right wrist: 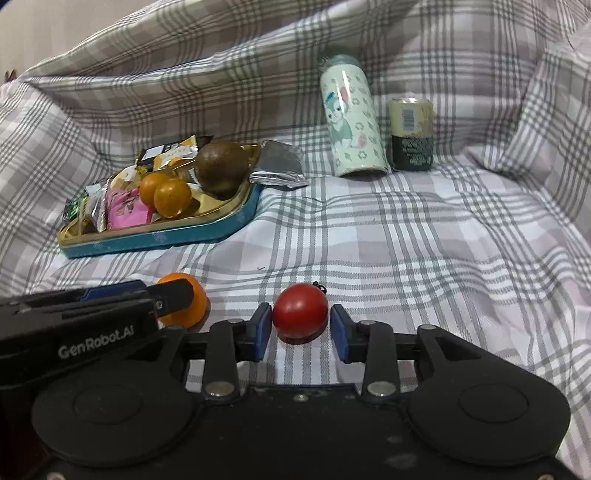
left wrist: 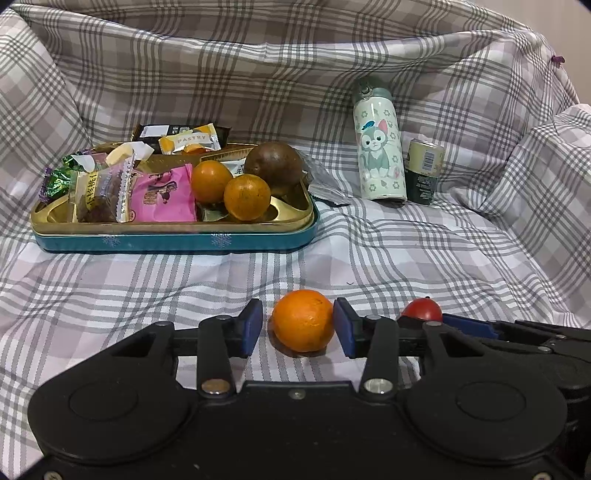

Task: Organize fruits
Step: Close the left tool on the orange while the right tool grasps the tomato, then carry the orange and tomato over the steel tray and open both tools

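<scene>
Far left, the tin point(left wrist: 173, 236) sits on the checked cloth point(left wrist: 406, 251), with snack packs point(left wrist: 162, 192), two oranges point(left wrist: 246, 197) and a brown fruit point(left wrist: 274, 168) inside. Near the front, the left claw point(left wrist: 300, 328) is open around an orange point(left wrist: 303, 319) lying on the cloth, with small gaps on both sides. Next, the right claw point(right wrist: 301, 330) is open around a tomato point(right wrist: 300, 312). At the back right stand a bottle point(left wrist: 378, 147) and a can point(left wrist: 424, 171).

— What covers the setting?
— A grey-and-white plaid cloth point(left wrist: 369, 251), spread flat and draped up behind in soft folds.
— And beyond it?
— A sliver of pale wall point(left wrist: 554, 14), evenly lit.
</scene>
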{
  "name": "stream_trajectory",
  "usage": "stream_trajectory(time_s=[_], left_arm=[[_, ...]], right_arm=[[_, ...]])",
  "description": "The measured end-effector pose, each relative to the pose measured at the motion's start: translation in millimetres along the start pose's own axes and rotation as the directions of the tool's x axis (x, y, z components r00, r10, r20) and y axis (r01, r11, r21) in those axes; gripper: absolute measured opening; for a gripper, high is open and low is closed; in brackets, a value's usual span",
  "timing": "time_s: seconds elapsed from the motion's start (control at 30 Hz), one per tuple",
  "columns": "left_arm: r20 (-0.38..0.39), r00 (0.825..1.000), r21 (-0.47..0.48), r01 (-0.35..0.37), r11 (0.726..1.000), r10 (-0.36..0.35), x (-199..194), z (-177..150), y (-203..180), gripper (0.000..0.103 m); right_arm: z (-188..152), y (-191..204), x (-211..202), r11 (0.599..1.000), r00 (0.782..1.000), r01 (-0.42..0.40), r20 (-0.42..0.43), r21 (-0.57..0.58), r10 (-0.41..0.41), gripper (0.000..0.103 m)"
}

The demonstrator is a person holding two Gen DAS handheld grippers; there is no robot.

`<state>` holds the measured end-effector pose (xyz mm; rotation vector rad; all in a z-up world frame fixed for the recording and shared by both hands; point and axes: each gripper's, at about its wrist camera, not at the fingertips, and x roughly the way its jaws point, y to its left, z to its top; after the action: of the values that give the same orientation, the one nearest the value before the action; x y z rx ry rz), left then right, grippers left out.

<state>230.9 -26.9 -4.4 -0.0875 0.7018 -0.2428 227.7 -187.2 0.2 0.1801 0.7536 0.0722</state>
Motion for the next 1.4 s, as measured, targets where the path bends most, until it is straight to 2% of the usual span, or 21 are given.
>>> stream_trajectory(time_s=[0.23,0.3,0.63,0.73,0.77,0.9,1.03,1.2,1.3,1.4], left_arm=[[-0.005,1.000,-0.007,-0.006,1.000,0.006,1.4,0.3,0.8,0.051],[-0.011,1.000,-0.017,-0.004,1.000,0.004,2.7,0.3,2.7,0.052],[-0.035,0.999,-0.009,-0.012,1.000,0.011,9.7,-2.8,-0.4,0.052],[-0.023,1.000,-0.009,-0.020,1.000,0.020,8.7,-3.7,-1.1,0.052],[-0.021,1.000,-0.007,-0.014,1.000,0.014,8.4,-3.5,-1.3,0.049],[-0.003,1.000,-0.004,0.009,1.000,-0.009,1.7,-3.3,-2.7,0.048],[0.017,1.000,-0.010,0.010,1.000,-0.010,-15.1,1.4,-3.4,0.048],[0.018,1.000,-0.054,-0.008,0.998,0.009,-57.2,4.3,-1.0,0.048],[0.001,0.999,-0.028,-0.039,0.999,0.039,-82.9,-0.2,-3.5,0.048],[-0.012,0.998,-0.009,-0.060,0.998,0.060,-110.0,-8.7,-5.9,0.048]], right_arm=[[-1.5,1.6,1.8,1.000,1.000,0.010,0.014,-0.003,-0.010,0.043],[-1.3,1.2,2.4,1.000,1.000,-0.006,0.007,-0.005,0.006,0.035],[-0.3,-2.8,-0.2,1.000,1.000,0.018,0.020,0.021,-0.018,0.035],[-1.0,-2.2,-1.4,1.000,0.999,0.022,0.023,0.015,-0.022,0.035],[-1.1,-1.6,-1.8,1.000,0.999,0.023,0.025,0.012,-0.023,0.035],[-1.3,1.9,-5.6,1.000,0.999,0.031,0.045,-0.003,-0.031,0.035],[-1.7,2.5,-16.6,1.000,0.996,0.019,0.084,-0.022,-0.018,0.035],[-4.5,-5.1,-40.5,1.000,0.995,-0.013,0.096,-0.009,0.013,0.035],[-11.9,-5.0,-59.8,1.000,0.996,-0.006,0.091,0.007,0.006,0.035],[-26.1,-4.8,-84.2,0.999,0.996,-0.039,0.076,0.013,0.038,0.035]])
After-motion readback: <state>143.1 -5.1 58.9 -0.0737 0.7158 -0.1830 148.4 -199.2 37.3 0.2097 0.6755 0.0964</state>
